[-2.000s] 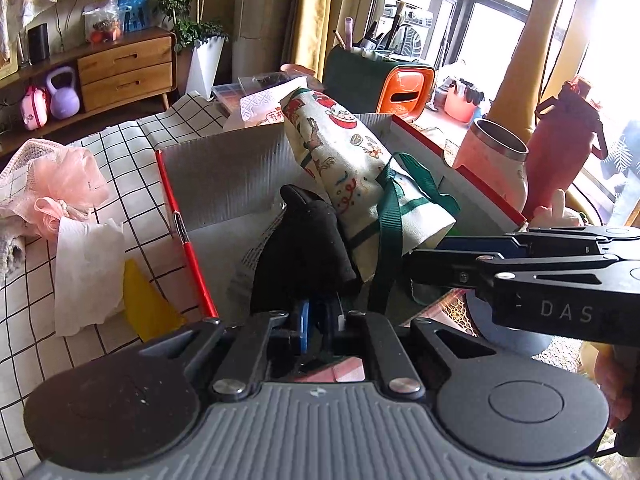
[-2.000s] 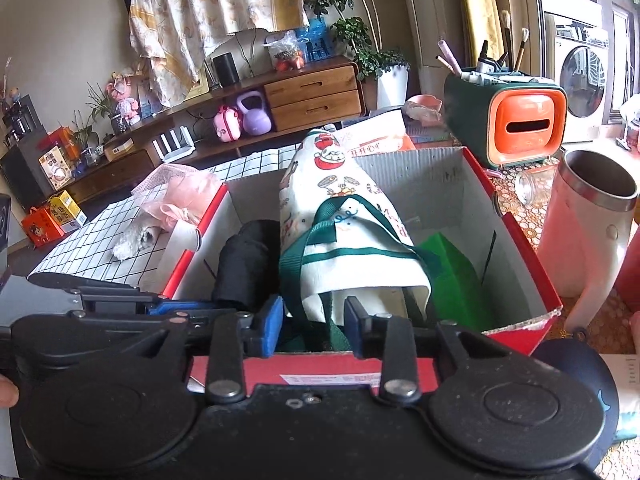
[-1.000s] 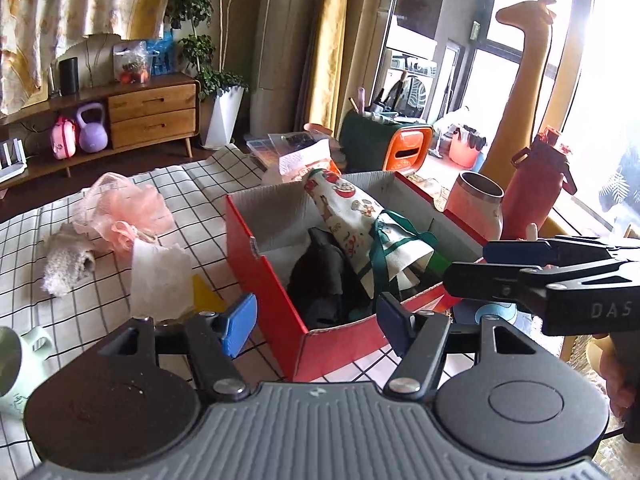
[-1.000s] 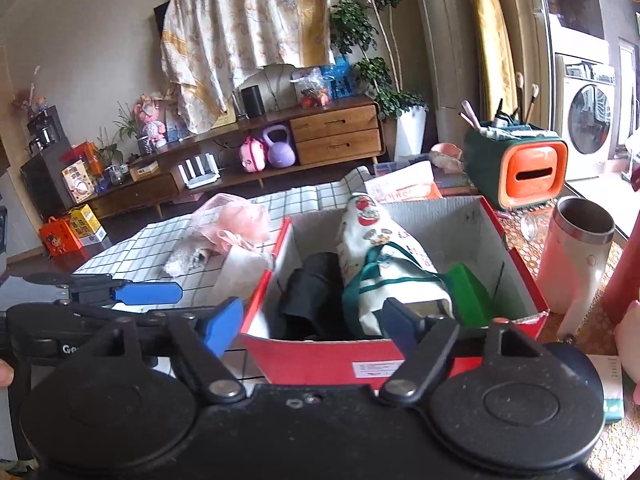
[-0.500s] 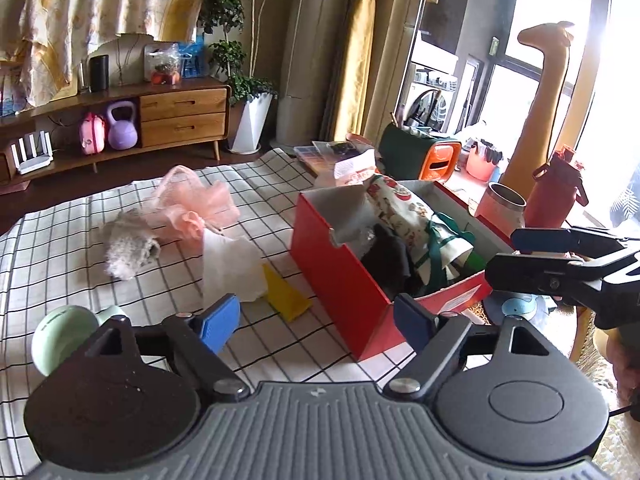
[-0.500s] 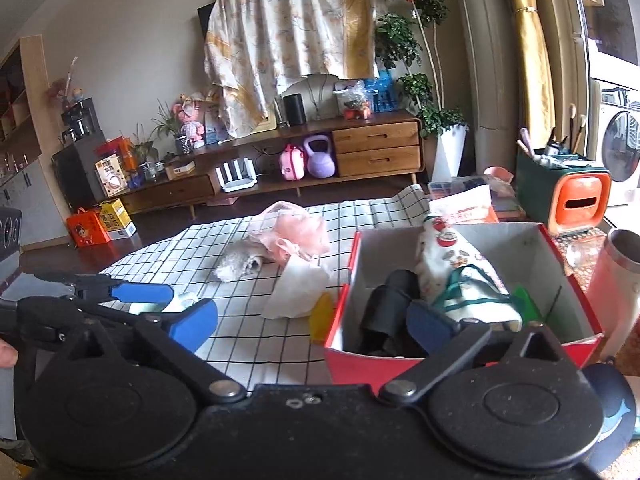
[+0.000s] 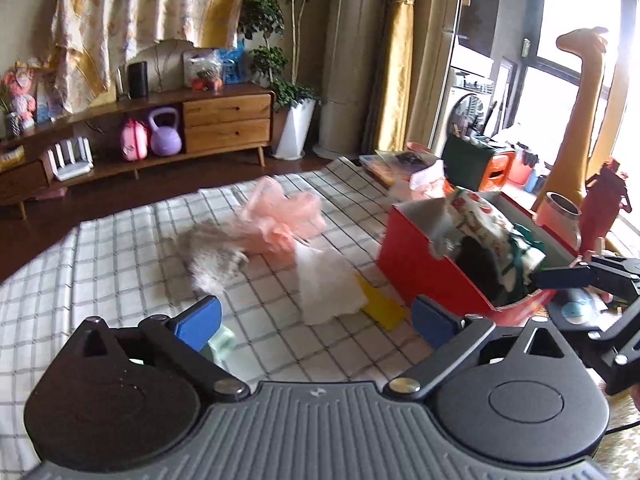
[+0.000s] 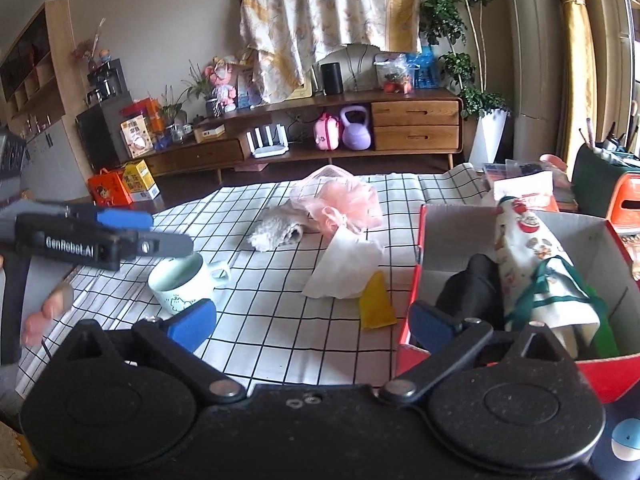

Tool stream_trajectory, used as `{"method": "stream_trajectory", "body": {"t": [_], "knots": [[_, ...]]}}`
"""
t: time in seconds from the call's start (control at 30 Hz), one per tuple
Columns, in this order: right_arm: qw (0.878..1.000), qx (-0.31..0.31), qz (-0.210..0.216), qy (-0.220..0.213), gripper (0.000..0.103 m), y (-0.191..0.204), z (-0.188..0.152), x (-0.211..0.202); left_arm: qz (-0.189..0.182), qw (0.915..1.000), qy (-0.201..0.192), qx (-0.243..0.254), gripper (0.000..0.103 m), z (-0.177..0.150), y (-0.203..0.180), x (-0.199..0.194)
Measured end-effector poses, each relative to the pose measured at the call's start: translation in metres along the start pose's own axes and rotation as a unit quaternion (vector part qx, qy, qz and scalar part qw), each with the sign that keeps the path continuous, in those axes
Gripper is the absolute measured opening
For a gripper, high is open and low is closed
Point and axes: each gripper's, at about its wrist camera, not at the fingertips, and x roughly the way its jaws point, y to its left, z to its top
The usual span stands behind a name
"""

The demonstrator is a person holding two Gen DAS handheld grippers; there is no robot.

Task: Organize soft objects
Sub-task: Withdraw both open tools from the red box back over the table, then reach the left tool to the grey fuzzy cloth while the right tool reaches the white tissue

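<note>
A red box (image 7: 424,270) (image 8: 408,356) stands on the checked cloth at the right. In it are a black soft item (image 8: 472,288) (image 7: 480,264), a printed cloth bag with green straps (image 8: 532,264) (image 7: 488,224) and something green (image 8: 600,336). On the cloth lie a pink mesh puff (image 7: 280,216) (image 8: 344,204), a grey fuzzy cloth (image 7: 212,256) (image 8: 276,232), a white cloth (image 7: 324,280) (image 8: 344,268) and a yellow piece (image 7: 380,304) (image 8: 376,304). My left gripper (image 7: 316,320) is open and empty, back from the cloths. My right gripper (image 8: 312,320) is open and empty, near the box's front left corner.
A pale green mug (image 8: 180,284) stands on the cloth (image 7: 120,264) at the left front. A steel tumbler (image 7: 560,216) and a red jug (image 7: 604,208) stand right of the box. A green and orange caddy (image 8: 608,188) is behind it.
Both grippers let go of the black item and the printed bag in the box, opened wide, pulled back and swung left. The loose cloths now fill the middle of both views.
</note>
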Motion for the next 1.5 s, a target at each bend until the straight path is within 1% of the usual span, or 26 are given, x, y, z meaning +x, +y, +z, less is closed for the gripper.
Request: {"method": "stream_trajectory", "body": {"t": [0.07, 0.13, 0.17, 0.27, 0.3, 0.43, 0.57, 0.73, 0.83, 0.9, 1.2, 1.3, 1.43, 1.5], "knots": [[1.0, 0.0, 0.003, 0.004, 0.102, 0.003, 0.002, 0.008, 0.012, 0.9998, -0.006, 0.012, 0.103, 0.006, 0.01, 0.001], [1.0, -0.001, 0.004, 0.006, 0.102, 0.006, 0.004, 0.016, 0.016, 0.9995, -0.007, 0.026, 0.103, 0.014, 0.022, 0.005], [1.0, -0.004, 0.005, 0.008, 0.102, 0.008, 0.004, 0.02, 0.017, 0.9995, -0.003, 0.028, 0.103, 0.019, 0.029, 0.007], [1.0, -0.013, 0.011, 0.013, 0.102, 0.014, 0.007, 0.033, -0.002, 0.9995, 0.023, 0.023, 0.103, 0.032, 0.05, 0.018], [1.0, -0.016, 0.012, 0.016, 0.102, 0.015, 0.008, 0.037, -0.003, 0.9993, 0.031, 0.019, 0.103, 0.037, 0.056, 0.022], [0.999, -0.031, 0.012, 0.025, 0.102, 0.021, 0.014, 0.055, 0.02, 0.9984, 0.041, 0.032, 0.103, 0.047, 0.074, 0.039], [0.999, -0.041, 0.014, 0.032, 0.102, 0.026, 0.021, 0.078, 0.032, 0.9974, 0.052, 0.038, 0.103, 0.055, 0.093, 0.062], [0.998, -0.039, 0.013, 0.04, 0.102, 0.028, 0.033, 0.112, 0.033, 0.9951, 0.085, 0.038, 0.103, 0.063, 0.115, 0.106], [0.999, -0.034, 0.003, 0.042, 0.102, 0.025, 0.038, 0.134, 0.032, 0.9934, 0.103, 0.039, 0.103, 0.065, 0.122, 0.133], [0.999, -0.027, -0.006, 0.044, 0.101, 0.021, 0.04, 0.148, 0.022, 0.9926, 0.115, 0.035, 0.103, 0.065, 0.124, 0.148], [0.997, -0.022, -0.038, 0.064, 0.096, 0.006, 0.042, 0.208, 0.015, 0.9868, 0.155, 0.046, 0.103, 0.065, 0.125, 0.21], [0.996, -0.026, -0.05, 0.069, 0.093, 0.003, 0.041, 0.223, 0.018, 0.9848, 0.166, 0.047, 0.103, 0.065, 0.124, 0.227], [0.995, -0.029, -0.058, 0.079, 0.09, 0.001, 0.036, 0.239, 0.023, 0.9801, 0.191, 0.049, 0.103, 0.064, 0.123, 0.251], [0.994, -0.029, -0.063, 0.082, 0.084, -0.001, 0.033, 0.245, 0.035, 0.9772, 0.2, 0.061, 0.103, 0.062, 0.12, 0.261]]}}
